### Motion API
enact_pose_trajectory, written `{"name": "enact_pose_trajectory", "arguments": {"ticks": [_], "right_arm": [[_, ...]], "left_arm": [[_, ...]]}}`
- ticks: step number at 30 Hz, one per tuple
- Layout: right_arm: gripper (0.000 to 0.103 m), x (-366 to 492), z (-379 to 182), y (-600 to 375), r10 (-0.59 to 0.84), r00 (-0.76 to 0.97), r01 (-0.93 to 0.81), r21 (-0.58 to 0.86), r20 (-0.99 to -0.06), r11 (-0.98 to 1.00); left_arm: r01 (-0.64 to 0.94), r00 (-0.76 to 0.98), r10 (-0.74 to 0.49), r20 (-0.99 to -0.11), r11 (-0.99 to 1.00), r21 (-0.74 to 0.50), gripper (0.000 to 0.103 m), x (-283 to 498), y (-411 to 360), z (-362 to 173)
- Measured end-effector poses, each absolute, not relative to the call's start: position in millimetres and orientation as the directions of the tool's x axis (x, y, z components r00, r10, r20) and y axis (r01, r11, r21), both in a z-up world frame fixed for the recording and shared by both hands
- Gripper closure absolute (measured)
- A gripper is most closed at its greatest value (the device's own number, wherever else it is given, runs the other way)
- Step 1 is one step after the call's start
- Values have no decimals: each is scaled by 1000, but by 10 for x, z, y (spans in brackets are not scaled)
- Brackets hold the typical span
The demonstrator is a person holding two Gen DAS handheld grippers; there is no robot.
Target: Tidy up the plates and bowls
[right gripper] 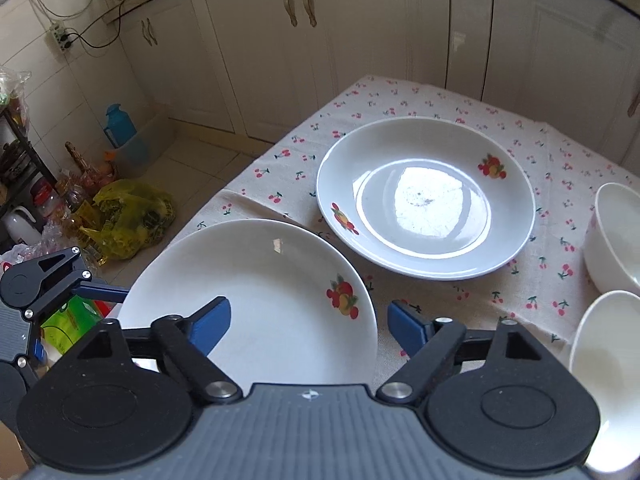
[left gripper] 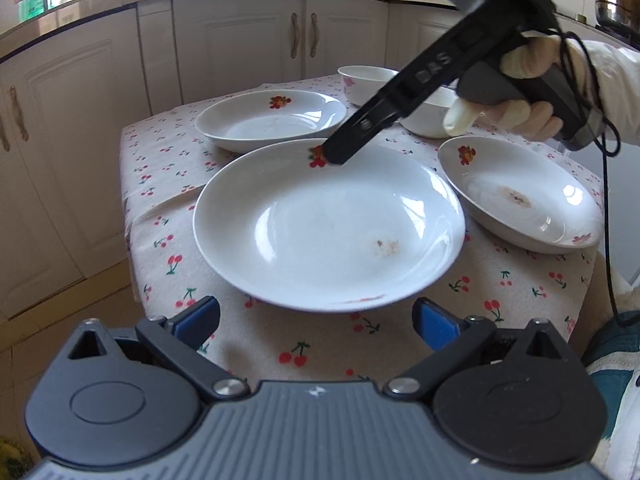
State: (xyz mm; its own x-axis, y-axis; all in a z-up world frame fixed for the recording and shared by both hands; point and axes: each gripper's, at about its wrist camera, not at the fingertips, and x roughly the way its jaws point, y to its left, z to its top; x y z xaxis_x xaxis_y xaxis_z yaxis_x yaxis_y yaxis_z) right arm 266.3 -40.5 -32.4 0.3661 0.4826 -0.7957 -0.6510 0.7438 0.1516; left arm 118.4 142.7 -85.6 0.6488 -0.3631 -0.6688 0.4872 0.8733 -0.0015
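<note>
Three white plates with fruit prints lie on a cherry-print tablecloth. The near plate is just ahead of my open, empty left gripper. A second plate lies behind it and a third to the right. Two white bowls stand at the back. My right gripper hovers at the near plate's far rim. In the right wrist view it is open over that plate; the second plate and the bowls lie beyond.
White kitchen cabinets run behind the table. The table's left edge drops to a tiled floor. A yellow bag, bottles and a blue jug sit on the floor. A steel pot stands at the back right.
</note>
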Motion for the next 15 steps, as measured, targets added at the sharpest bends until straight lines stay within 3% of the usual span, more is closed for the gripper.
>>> {"name": "enact_pose_trajectory", "arguments": {"ticks": [6, 15], "right_arm": [[0, 2337, -127, -628, 485, 441, -641, 113, -756, 759], [0, 1658, 27, -1038, 456, 541, -632, 17, -707, 775]], "left_arm": [[432, 691, -313, -652, 902, 25, 1, 968, 1352, -705], [428, 718, -306, -625, 903, 49, 1, 709, 1001, -507]]}}
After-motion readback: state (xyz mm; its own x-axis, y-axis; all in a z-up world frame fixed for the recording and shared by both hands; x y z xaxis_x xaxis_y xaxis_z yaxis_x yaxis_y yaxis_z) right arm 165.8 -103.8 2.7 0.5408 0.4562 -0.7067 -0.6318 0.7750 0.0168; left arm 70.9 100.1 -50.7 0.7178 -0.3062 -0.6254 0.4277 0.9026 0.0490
